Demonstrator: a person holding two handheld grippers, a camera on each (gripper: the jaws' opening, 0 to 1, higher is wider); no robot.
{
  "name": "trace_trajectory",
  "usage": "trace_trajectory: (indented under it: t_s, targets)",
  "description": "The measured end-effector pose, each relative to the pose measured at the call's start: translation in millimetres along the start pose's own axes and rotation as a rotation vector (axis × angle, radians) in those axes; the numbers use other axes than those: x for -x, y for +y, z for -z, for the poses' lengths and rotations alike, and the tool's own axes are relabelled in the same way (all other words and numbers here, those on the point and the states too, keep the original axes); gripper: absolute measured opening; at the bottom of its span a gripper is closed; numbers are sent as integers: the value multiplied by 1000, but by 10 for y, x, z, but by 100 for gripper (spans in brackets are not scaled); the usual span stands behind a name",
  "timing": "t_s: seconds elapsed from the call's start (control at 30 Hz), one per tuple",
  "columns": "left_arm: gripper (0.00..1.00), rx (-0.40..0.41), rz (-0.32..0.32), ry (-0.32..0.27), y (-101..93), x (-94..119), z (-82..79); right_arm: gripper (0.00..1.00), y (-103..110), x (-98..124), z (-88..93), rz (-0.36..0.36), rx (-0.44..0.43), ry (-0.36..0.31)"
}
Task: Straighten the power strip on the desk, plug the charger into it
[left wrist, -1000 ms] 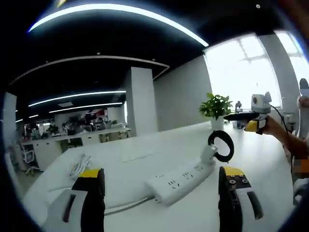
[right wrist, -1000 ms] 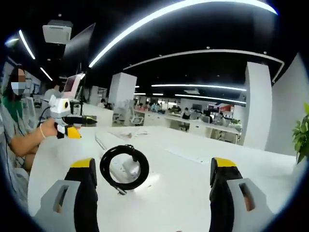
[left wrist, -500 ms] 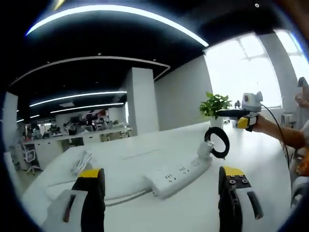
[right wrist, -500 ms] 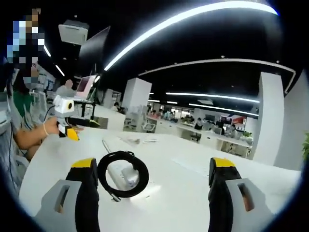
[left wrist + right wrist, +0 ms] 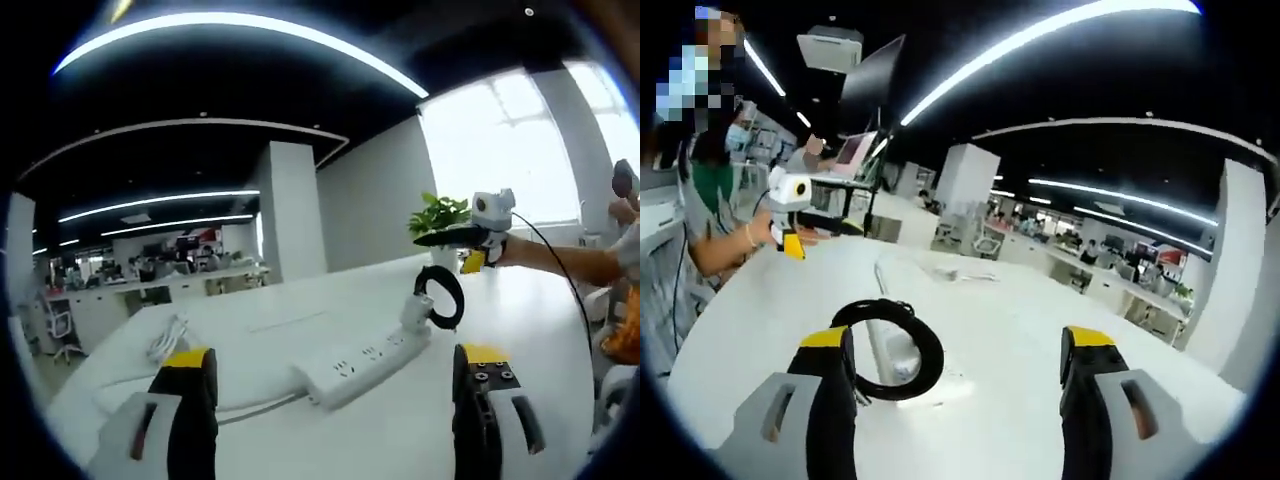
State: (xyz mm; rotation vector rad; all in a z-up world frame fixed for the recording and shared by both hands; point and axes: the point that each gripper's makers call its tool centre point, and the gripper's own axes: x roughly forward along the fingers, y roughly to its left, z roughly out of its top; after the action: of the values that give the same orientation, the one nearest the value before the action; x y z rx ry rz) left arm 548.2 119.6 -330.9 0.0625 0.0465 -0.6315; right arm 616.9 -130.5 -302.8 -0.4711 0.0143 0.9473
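At the lower centre of the left gripper view, a white power strip [image 5: 362,362] lies flat on the white desk [image 5: 300,330], running diagonally up toward the right, its sockets facing up. At its far end a black cable coil [image 5: 441,297] stands looped beside a white plug block. The left gripper [image 5: 335,395] has its jaws spread wide and empty, one on each side of the strip but nearer the camera. At right centre the right gripper [image 5: 450,238] is held above the desk by a hand; a potted plant [image 5: 434,216] stands behind it, before bright windows. A white cable bundle [image 5: 166,340] lies at left.

In the right gripper view, the right gripper [image 5: 955,375] is likewise released and empty. The cable coil [image 5: 890,348] lies on the desk just beside its left jaw, around the white block. The left gripper [image 5: 810,222] appears at upper left. Office desks and ceiling light strips fill the background.
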Motion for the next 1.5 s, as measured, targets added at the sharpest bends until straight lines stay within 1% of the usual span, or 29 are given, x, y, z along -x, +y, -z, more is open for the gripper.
trace_trajectory:
  t_s: [0.1,0.13,0.23,0.3,0.37,0.53,0.73,0.9,0.93,0.97,1.07,1.17,1.33,1.4,1.5]
  targets:
    - [99,-12,2,-19,-33,25,-58,79,45,-92,61,-31,57,63]
    - [99,-16,5,-27,-50,31,-79,78,60,-132,91,-41,87,100]
    - [99,-17,13,-32,-75,28,-89,78,84,-217,111,-60,155,154]
    - [99,-22,20,-25,-95,25,-73,79,100,-265,116,-67,179,177]
    - [99,-22,21,-18,-101,20,-52,81,150,-319,112,-91,196,194]
    - [99,-19,25,-9,-121,15,8,81,185,-419,88,-111,234,223]
    - [99,-13,28,-2,-131,23,42,77,222,-499,83,-142,263,240]
    - [99,-2,31,6,-149,26,97,70,319,-578,94,-203,279,262]
    - [99,-1,32,9,-157,26,112,67,359,-586,110,-234,277,275]
    - [99,-1,33,13,-163,28,122,64,378,-591,120,-246,273,286]
    - [99,-2,39,18,-182,28,143,61,429,-606,118,-270,273,299]
    - [99,-2,38,21,-180,25,154,53,467,-605,127,-296,285,316]
    - [99,1,37,19,-185,18,151,43,556,-608,174,-344,286,378]
    - [99,2,38,18,-194,16,148,40,584,-613,196,-362,289,402]
    - [99,0,41,20,-202,11,145,39,636,-613,260,-384,288,463]
